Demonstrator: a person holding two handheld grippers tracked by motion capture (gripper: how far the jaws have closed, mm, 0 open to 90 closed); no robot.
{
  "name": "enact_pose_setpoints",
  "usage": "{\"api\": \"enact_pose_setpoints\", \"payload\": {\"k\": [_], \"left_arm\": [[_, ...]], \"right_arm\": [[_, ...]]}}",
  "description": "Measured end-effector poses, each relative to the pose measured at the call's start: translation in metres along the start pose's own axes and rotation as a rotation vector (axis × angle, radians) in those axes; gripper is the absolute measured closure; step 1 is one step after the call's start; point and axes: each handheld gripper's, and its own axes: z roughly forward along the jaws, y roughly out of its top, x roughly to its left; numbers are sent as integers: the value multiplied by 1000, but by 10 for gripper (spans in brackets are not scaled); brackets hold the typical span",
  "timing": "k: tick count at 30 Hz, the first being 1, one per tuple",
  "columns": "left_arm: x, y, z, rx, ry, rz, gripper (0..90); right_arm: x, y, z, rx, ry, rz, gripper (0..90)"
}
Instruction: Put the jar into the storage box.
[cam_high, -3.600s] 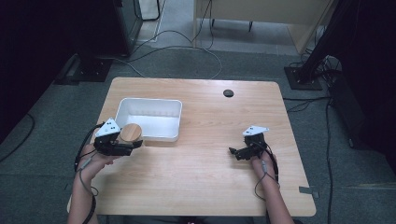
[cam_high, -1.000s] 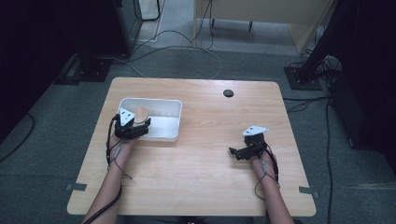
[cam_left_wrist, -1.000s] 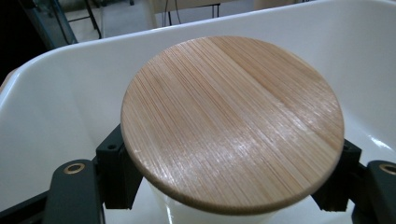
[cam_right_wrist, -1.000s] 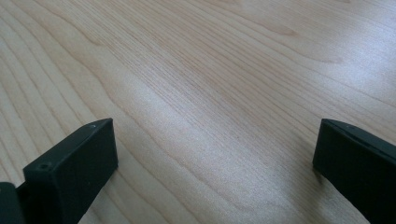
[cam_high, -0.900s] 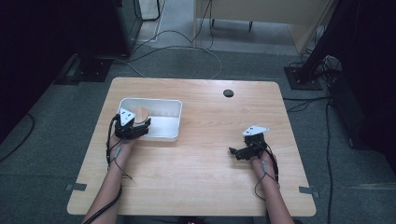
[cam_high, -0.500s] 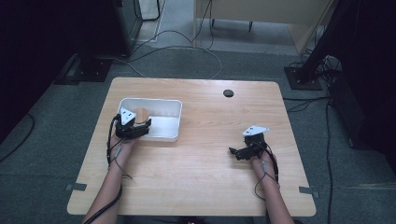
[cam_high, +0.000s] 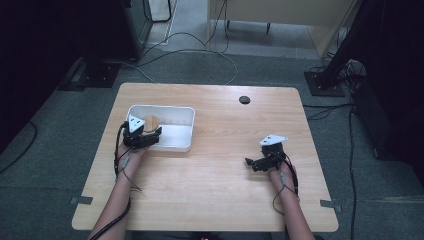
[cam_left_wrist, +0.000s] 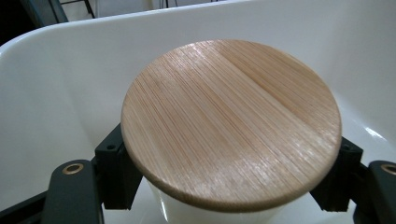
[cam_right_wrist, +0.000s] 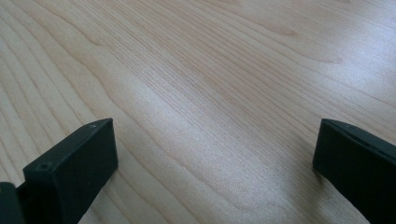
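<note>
Your left hand-held gripper (cam_left_wrist: 224, 186), jaws just opening, straddles the white round jar with a pale bamboo lid (cam_left_wrist: 231, 121) inside the white rectangular plastic bin (cam_left_wrist: 56, 79), grip loosened.

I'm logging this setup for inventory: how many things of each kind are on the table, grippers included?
White bin: 1
White jar with wooden lid: 1
Black round disc: 1
Grippers, left and right: 2
Total: 5
</note>
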Motion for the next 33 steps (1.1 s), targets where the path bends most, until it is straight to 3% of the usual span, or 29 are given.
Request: {"api": "enact_pose_setpoints", "payload": {"k": [5, 6, 12, 19, 33], "left_arm": [[-1, 1, 0, 14, 1, 4, 216], [1, 2, -2, 15, -18, -10, 216], [2, 4, -4, 18, -37, -22, 213], [1, 7, -10, 57, -38, 5, 213], [2, 13, -18, 31, -38, -5, 213]], "right_arm": [[0, 0, 0, 0, 0, 1, 0], [0, 0, 0, 1, 0, 1, 0], [0, 0, 0, 0, 0, 1, 0], [0, 0, 0, 1, 0, 1, 0], [0, 0, 0, 0, 0, 0, 0]]}}
